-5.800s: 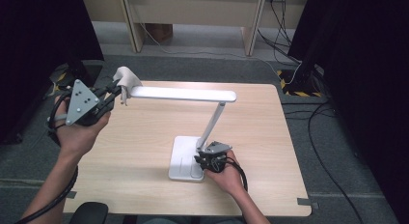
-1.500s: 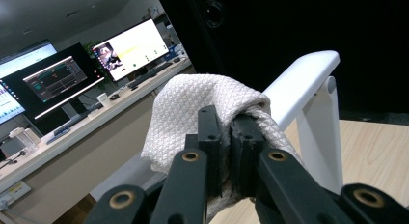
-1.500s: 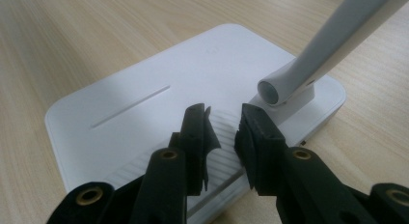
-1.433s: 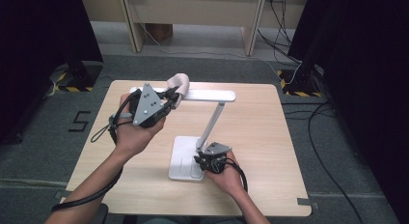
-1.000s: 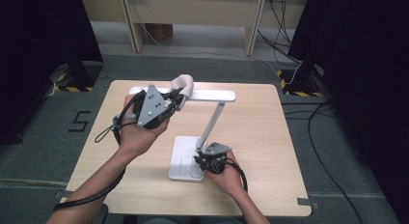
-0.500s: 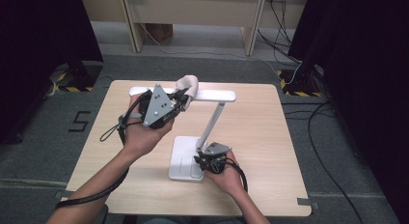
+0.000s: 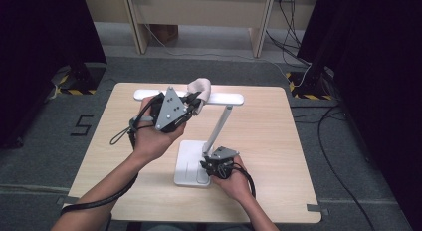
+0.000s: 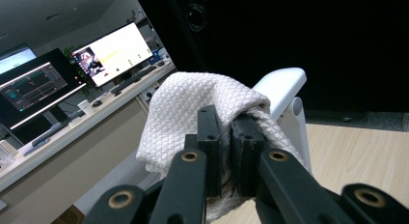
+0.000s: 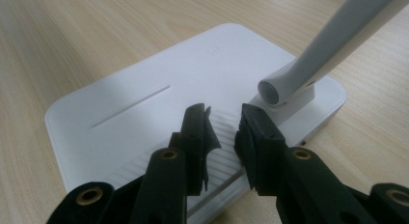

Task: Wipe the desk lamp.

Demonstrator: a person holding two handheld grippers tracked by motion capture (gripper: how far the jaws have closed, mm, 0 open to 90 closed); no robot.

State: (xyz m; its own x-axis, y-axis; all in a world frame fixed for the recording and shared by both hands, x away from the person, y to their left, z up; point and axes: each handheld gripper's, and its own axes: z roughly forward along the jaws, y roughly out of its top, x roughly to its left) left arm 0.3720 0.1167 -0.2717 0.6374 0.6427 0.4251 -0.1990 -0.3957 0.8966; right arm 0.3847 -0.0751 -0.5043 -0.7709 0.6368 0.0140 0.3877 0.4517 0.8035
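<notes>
One white desk lamp [image 7: 206, 164], one cloth [image 7: 199, 89], one table [image 7: 278, 156], two monitors [image 8: 118, 52].

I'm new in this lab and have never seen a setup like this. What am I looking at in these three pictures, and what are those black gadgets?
There is no machine here: a person sits at a wooden table and holds a hand-operated tool in each hand, each ending in two black jaws. Call them tongs.

The high view looks down from above the person. The other two pictures come from small cameras riding on the tongs, looking along their jaws.

On the table stands a white desk lamp with a flat base, a slanted arm and a long light bar.

The left tongs are shut on a white waffle-weave cloth, held against the light bar, apparently to wipe it. The right tongs rest over the lamp's base with a gap between the jaws, probably steadying it.
</notes>
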